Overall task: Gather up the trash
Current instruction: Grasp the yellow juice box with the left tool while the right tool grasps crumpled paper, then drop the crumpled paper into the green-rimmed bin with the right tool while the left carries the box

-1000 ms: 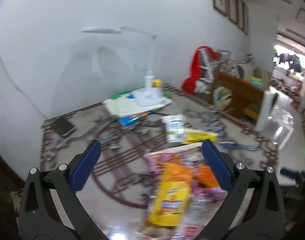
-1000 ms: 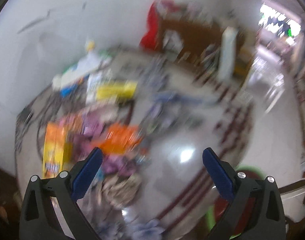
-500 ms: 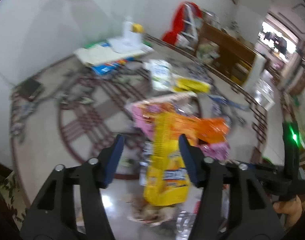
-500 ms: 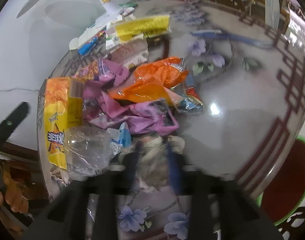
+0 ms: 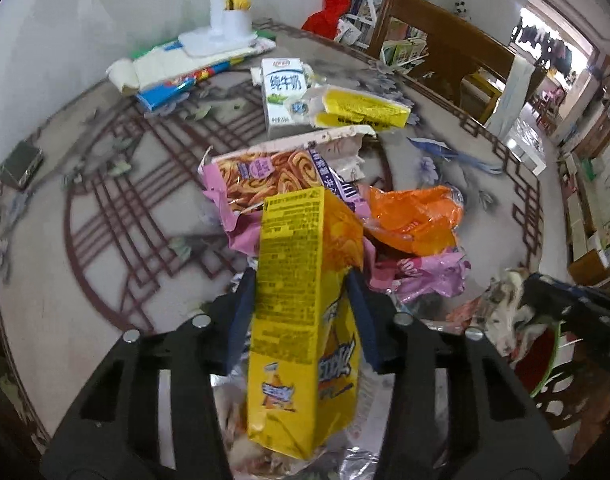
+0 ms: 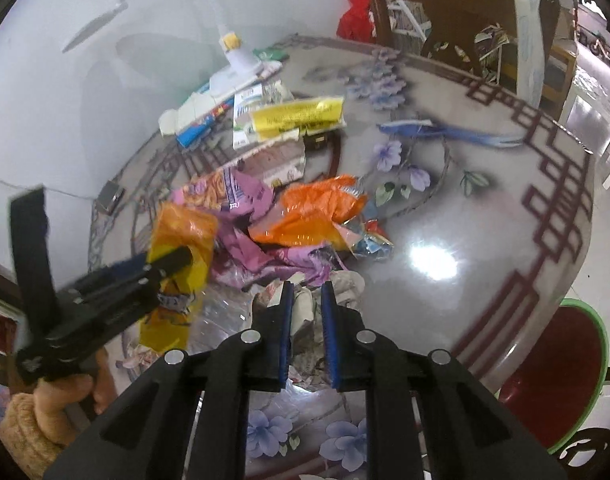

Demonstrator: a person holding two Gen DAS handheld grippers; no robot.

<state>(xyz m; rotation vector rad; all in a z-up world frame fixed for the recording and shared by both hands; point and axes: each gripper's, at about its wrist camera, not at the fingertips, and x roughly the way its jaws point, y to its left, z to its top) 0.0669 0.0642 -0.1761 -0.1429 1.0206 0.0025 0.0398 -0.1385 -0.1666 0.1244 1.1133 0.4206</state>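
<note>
The left gripper (image 5: 301,316) has its jaws closing around a yellow snack box (image 5: 305,320), with both blue pads already against the box's sides, so I read this as a grip being tightened. The box stands tilted between the fingers at the near edge of the pile. The right gripper (image 6: 306,320) is pressed nearly together on a crumpled wad of paper (image 6: 305,312) (grey-white, possibly a used tissue or wrapper), which shows in the narrow gap between its pads and bulges out above them.

Just beyond both tools lies the rest of the heap on the round table (image 6: 485,216): a pink pastry wrapper (image 5: 265,176), an orange foil bag (image 5: 417,216), more crumpled pink film (image 5: 433,276), and a clear plastic bottle (image 6: 225,308), barely readable under the box. Farther back sit a white milk carton (image 5: 283,96) and a yellow packet (image 5: 361,110), touching each other, apart from the main pile. A lamp base and a stack of papers by the wall look like belongings, not rubbish.

A red bin with a green rim (image 6: 557,372) sits below the table's right edge. Nothing can be seen inside it from here, so collection appears to be at its start: two pieces are in hand, none yet dropped, and most of the litter remains on the table.
</note>
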